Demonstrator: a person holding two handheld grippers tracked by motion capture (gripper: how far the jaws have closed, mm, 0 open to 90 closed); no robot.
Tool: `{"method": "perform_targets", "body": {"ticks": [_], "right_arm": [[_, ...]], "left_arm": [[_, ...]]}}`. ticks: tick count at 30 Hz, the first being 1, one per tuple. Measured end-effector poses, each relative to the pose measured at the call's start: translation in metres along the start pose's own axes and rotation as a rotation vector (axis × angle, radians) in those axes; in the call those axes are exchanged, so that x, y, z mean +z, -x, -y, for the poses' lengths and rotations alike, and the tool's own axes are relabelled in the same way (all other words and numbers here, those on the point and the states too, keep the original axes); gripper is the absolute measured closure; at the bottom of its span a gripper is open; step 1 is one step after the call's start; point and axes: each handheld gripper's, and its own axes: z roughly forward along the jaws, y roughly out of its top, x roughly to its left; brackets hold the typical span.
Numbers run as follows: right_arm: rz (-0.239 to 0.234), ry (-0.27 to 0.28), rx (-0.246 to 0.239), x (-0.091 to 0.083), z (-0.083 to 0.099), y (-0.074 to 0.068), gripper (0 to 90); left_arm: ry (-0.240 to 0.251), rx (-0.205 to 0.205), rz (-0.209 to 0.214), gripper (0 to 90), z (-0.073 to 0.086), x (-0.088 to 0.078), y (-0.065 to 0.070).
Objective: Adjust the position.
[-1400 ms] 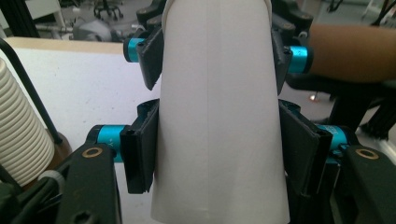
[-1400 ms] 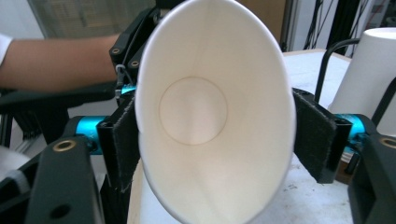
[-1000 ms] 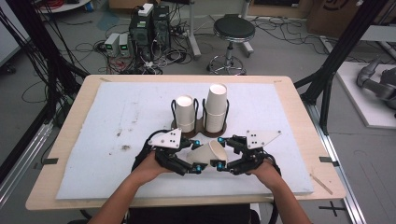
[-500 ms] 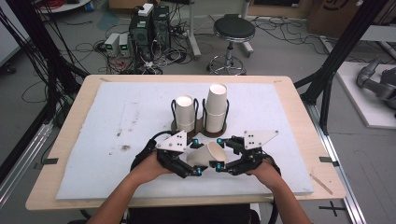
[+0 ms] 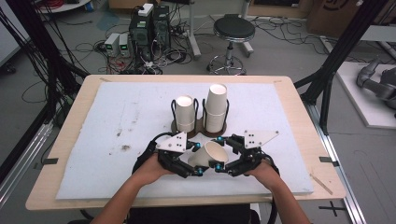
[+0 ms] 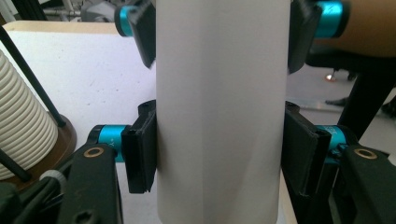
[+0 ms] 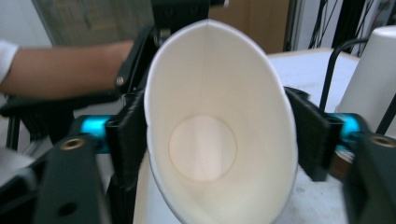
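Low in the middle of the high view, a light, thin-walled paper cup [image 5: 208,154] lies sideways, pinched near its base by the left gripper [image 5: 194,164] and squeezed oval at its rim, which crushes easily, by the right gripper [image 5: 222,159], whose jaws have just been widening.

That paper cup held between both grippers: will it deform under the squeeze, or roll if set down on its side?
The paper cup likely deforms easily: in the right gripper view its rim already looks oval between the jaws. It looks empty, so probably very light. Tapered and round, it would likely roll in a curve on the white mat.
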Motion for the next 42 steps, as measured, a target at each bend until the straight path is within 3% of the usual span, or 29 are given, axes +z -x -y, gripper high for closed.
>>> {"method": "perform_targets", "body": {"ticks": [6, 14, 18, 21, 25, 30, 37, 42], "right_arm": [[0.004, 0.031, 0.017, -0.002, -0.001, 0.000, 25.2], [-0.008, 0.055, 0.008, -0.003, -0.002, 0.001, 36.2], [-0.008, 0.038, -0.008, -0.003, -0.002, 0.002, 38.3], [0.008, 0.012, -0.016, -0.002, -0.002, 0.001, 38.6], [0.030, -0.021, -0.033, -0.002, -0.003, 0.001, 39.2], [0.055, -0.076, -0.051, 0.001, -0.005, -0.001, 39.2], [0.042, -0.101, -0.059, 0.006, -0.006, -0.003, 39.3], [0.048, -0.069, -0.045, 0.008, -0.005, -0.003, 32.8]], "left_arm": [[0.092, -0.044, 0.007, 37.4, 0.004, -0.004, -0.002], [0.130, -0.031, 0.008, 37.8, 0.007, -0.001, 0.000], [0.090, -0.014, -0.024, 36.5, 0.008, 0.002, 0.002], [0.024, -0.008, -0.067, 25.1, 0.006, 0.005, 0.003], [-0.016, 0.020, -0.096, 24.7, 0.001, 0.002, 0.004], [-0.032, 0.020, -0.091, 27.4, 0.000, 0.002, 0.003], [-0.043, 0.034, -0.061, 36.2, 0.004, 0.006, 0.003], [0.008, 0.015, -0.047, 36.7, 0.006, 0.006, 0.002]]}}
